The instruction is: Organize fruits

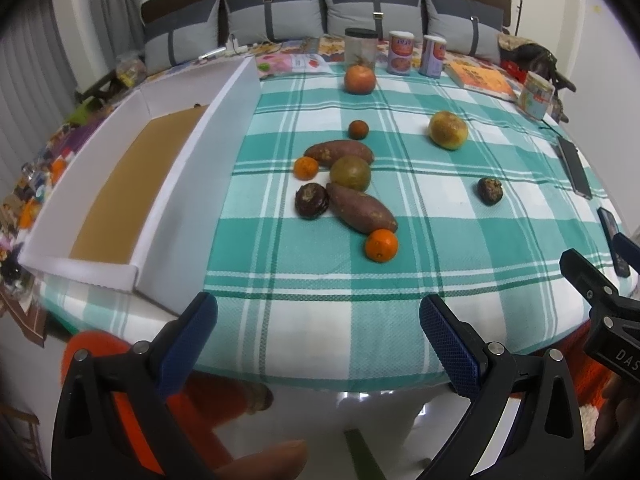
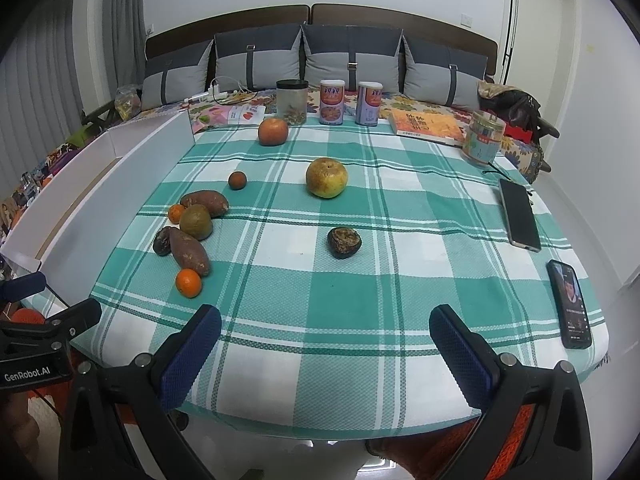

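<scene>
Fruits lie on a green checked tablecloth [image 1: 320,272]. A cluster holds two sweet potatoes [image 1: 362,213], a green-brown fruit [image 1: 350,173], a dark fruit [image 1: 311,201] and two small oranges [image 1: 381,245]. Apart lie a yellow pear-like fruit [image 2: 326,177], a dark shrivelled fruit [image 2: 344,242], a small brown fruit [image 2: 237,180] and a large orange fruit [image 2: 273,131]. A white box [image 1: 172,168] with a brown floor stands at the left. My left gripper [image 1: 318,340] and right gripper [image 2: 325,350] are open and empty at the table's near edge.
At the far edge stand a dark-lidded jar [image 2: 292,102], two cans [image 2: 332,103], a book [image 2: 427,127] and a patterned jar [image 2: 483,142]. Two phones [image 2: 519,220] lie at the right edge. Grey cushions [image 2: 352,56] line the back.
</scene>
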`<state>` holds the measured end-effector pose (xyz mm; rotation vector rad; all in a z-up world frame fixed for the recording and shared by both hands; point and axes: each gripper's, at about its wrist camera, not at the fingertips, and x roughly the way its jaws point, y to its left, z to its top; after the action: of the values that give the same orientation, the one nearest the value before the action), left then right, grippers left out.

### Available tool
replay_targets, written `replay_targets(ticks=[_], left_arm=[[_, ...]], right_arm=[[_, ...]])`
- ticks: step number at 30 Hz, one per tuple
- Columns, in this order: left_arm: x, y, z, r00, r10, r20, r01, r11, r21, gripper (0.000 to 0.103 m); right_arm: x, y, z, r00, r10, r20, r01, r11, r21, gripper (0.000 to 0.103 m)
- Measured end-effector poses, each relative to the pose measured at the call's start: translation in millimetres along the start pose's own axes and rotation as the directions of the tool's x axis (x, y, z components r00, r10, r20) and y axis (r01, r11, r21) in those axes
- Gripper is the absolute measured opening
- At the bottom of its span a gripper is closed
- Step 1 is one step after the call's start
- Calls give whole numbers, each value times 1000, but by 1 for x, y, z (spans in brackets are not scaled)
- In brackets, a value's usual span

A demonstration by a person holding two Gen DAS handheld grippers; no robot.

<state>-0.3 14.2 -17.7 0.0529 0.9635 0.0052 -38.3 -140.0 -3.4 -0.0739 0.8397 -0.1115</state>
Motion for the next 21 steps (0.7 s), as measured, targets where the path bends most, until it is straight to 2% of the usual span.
replay_targets(ticks=[15, 21], left_arm=[[3, 3, -1, 1000, -11, -9, 11, 1000, -13, 102], [21, 1, -2, 997, -62, -48, 61, 998, -25, 102]], right_arm=[[2, 1, -1, 1000, 0, -5, 0, 1000, -12, 103], [22, -6, -4, 1000, -7, -30, 7, 1000, -7, 103]])
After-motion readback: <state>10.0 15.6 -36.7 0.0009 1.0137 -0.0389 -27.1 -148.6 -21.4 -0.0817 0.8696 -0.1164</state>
